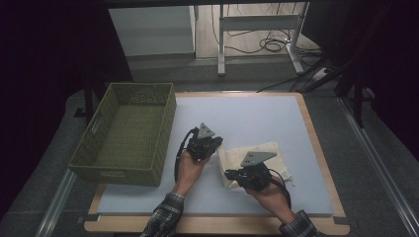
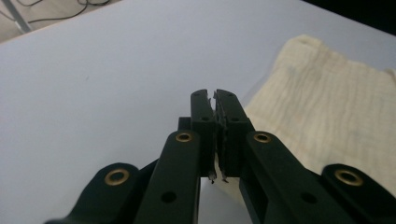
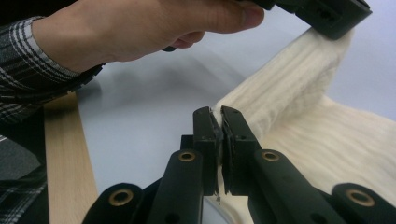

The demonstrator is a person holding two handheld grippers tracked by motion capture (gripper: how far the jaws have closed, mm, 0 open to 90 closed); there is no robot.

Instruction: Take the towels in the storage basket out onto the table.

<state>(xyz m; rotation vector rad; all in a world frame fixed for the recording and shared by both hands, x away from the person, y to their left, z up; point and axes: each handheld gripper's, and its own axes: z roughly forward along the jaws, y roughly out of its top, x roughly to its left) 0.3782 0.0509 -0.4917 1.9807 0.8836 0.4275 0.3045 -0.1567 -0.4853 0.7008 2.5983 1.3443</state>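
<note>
A cream cloth lies on the pale blue mat, right of centre. In the high view my left gripper sits at the cloth's left edge, and my right gripper is at its near left corner. The left gripper view shows my left gripper with jaws shut and the cloth spreading away to their right. In the right gripper view my right gripper is shut on the cloth's edge. From there a taut fold of cloth rises to the left gripper, which pinches it.
A green woven basket stands on the left of the mat, close to my left forearm. The mat rests on a wooden board. Behind the table are desk legs and cables on the floor.
</note>
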